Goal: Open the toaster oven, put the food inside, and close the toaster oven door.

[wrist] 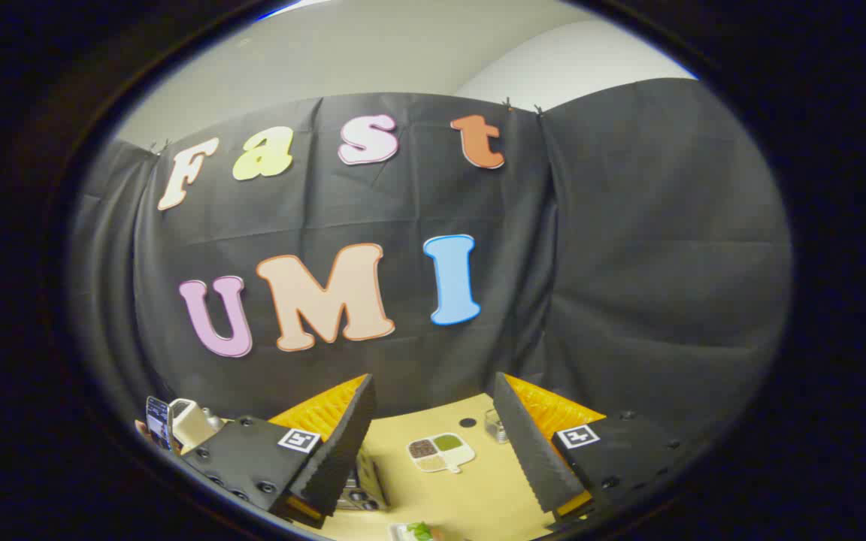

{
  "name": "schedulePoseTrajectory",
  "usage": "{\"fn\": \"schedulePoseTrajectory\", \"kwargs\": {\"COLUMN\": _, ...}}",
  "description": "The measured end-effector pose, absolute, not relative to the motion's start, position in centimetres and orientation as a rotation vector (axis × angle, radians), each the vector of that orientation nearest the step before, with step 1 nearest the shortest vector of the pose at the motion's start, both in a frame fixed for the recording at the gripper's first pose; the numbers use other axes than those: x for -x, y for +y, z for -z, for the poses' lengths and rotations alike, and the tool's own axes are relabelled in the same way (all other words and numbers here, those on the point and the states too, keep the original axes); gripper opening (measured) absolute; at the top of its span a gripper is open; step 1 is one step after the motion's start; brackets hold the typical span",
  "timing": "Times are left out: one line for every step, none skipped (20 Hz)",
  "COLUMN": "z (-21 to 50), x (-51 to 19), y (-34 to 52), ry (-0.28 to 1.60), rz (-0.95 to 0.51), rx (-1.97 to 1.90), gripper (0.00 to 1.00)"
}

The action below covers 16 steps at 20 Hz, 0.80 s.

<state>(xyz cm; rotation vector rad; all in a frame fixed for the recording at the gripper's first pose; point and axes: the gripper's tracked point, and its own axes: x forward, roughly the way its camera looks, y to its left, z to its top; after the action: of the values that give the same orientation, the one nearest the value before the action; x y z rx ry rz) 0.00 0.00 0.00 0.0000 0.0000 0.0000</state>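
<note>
Tool point(433, 443) held high, tilted down from above. Fingers point(343, 443) spread wide apart — nothing gripped between them. Both fingers angled outward, tips pointing forward and away.

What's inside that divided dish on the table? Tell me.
The divided dish, lying on the table between the open gripper fingers, holds a dark filling, a green one and paler ones. What they are is too small to tell.
</note>
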Motion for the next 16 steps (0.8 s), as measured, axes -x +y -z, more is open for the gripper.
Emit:
{"fn": "schedulePoseTrajectory", "kwargs": {"z": 0.0, "x": -0.3, "y": 0.8, "ry": 0.001, "rz": -0.015, "rx": -0.009, "gripper": 0.98}}
{"fn": "schedulePoseTrajectory", "kwargs": {"z": -0.2, "x": -0.6, "y": 1.5, "ry": -0.004, "rz": -0.027, "rx": -0.013, "gripper": 0.98}}
{"fn": "schedulePoseTrajectory", "kwargs": {"z": -0.3, "x": -0.7, "y": 2.0, "ry": -0.013, "rz": -0.036, "rx": -0.011, "gripper": 0.98}}
{"fn": "schedulePoseTrajectory", "kwargs": {"z": -0.5, "x": -0.8, "y": 2.6, "ry": -0.022, "rz": -0.045, "rx": -0.006, "gripper": 0.98}}
{"fn": "schedulePoseTrajectory", "kwargs": {"z": -0.5, "x": -0.9, "y": 3.0, "ry": -0.029, "rz": -0.052, "rx": -0.002, "gripper": 0.98}}
{"fn": "schedulePoseTrajectory", "kwargs": {"z": -0.6, "x": -0.9, "y": 3.3, "ry": -0.033, "rz": -0.058, "rx": -0.001, "gripper": 0.98}}
{"fn": "schedulePoseTrajectory", "kwargs": {"z": -0.6, "x": -1.0, "y": 3.6, "ry": -0.036, "rz": -0.063, "rx": -0.001, "gripper": 0.98}}
{"fn": "schedulePoseTrajectory", "kwargs": {"z": -0.6, "x": -1.0, "y": 3.8, "ry": -0.036, "rz": -0.066, "rx": -0.001, "gripper": 0.98}}
{"fn": "schedulePoseTrajectory", "kwargs": {"z": -0.4, "x": -1.1, "y": 4.0, "ry": -0.033, "rz": -0.073, "rx": -0.002, "gripper": 0.98}}
{"fn": "schedulePoseTrajectory", "kwargs": {"z": -0.2, "x": -1.1, "y": 4.1, "ry": -0.03, "rz": -0.075, "rx": -0.003, "gripper": 0.98}}
{"fn": "schedulePoseTrajectory", "kwargs": {"z": 0.1, "x": -1.2, "y": 4.0, "ry": -0.028, "rz": -0.076, "rx": -0.005, "gripper": 0.98}}
{"fn": "schedulePoseTrajectory", "kwargs": {"z": 0.3, "x": -1.1, "y": 4.1, "ry": -0.025, "rz": -0.076, "rx": -0.004, "gripper": 0.98}}
{"fn": "schedulePoseTrajectory", "kwargs": {"z": 0.4, "x": -1.0, "y": 4.0, "ry": -0.024, "rz": -0.072, "rx": -0.005, "gripper": 0.98}}
{"fn": "schedulePoseTrajectory", "kwargs": {"z": 0.6, "x": -0.8, "y": 4.0, "ry": -0.02, "rz": -0.071, "rx": -0.007, "gripper": 0.98}}
{"fn": "schedulePoseTrajectory", "kwargs": {"z": 0.9, "x": -0.8, "y": 4.1, "ry": -0.017, "rz": -0.072, "rx": -0.013, "gripper": 0.98}}
{"fn": "schedulePoseTrajectory", "kwargs": {"z": 1.0, "x": -0.7, "y": 4.2, "ry": -0.014, "rz": -0.074, "rx": -0.02, "gripper": 0.98}}
